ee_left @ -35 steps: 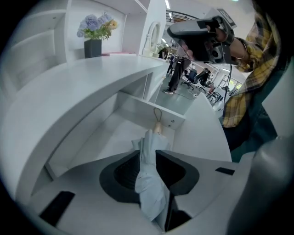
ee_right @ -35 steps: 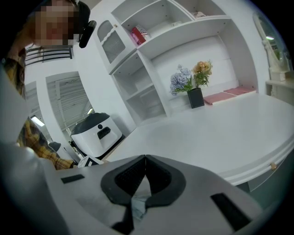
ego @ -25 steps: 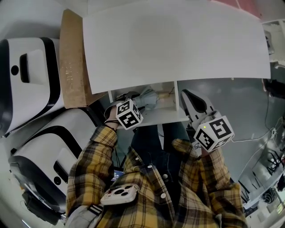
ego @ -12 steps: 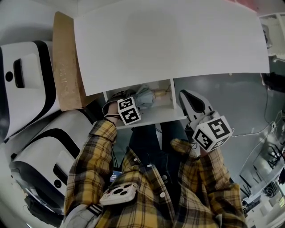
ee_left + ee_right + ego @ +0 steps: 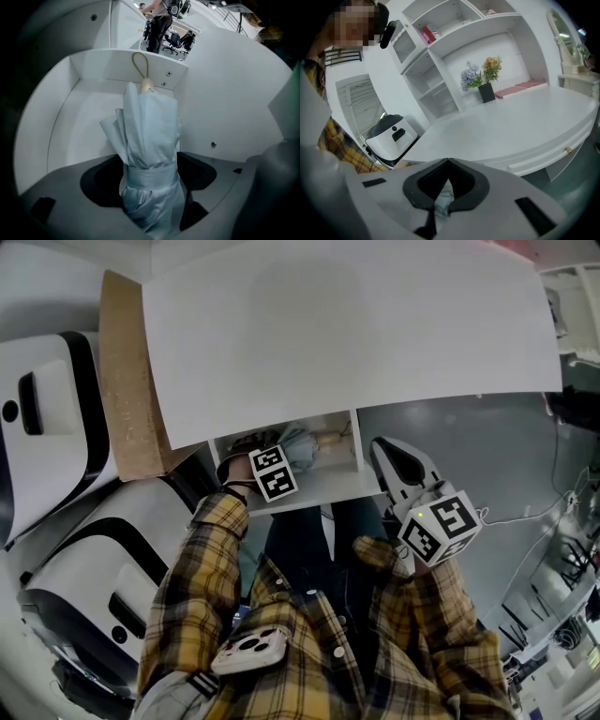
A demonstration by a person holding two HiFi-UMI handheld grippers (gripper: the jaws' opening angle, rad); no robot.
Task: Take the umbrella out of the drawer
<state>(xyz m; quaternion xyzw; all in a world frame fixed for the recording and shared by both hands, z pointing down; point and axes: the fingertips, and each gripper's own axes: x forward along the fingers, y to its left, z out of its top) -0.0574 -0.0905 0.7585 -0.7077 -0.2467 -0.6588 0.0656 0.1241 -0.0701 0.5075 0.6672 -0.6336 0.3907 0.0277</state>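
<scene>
left gripper view looked down into the open white drawer [image 5: 79, 122], which held the pale blue folded umbrella [image 5: 150, 126]. it lay lengthwise on the drawer floor, with its cream handle end [image 5: 147, 86] toward the far wall and a tan loop cord [image 5: 139, 65] showing against that wall. a band of the same cloth [image 5: 151, 176] was wrapped round the folds. my left gripper [image 5: 149, 161] had just been opening its jaws. they stood wide on either side of the banded part, with a dark gap between each pad and the cloth, so it had hold of nothing. head view showed the drawer pulled out from under the white desk top [image 5: 347, 334], the umbrella inside it and the left gripper reaching in from above. my right gripper [image 5: 447, 161] was outside the drawer, just beside its right wall, jaws closed tip to tip and gripping nothing.
</scene>
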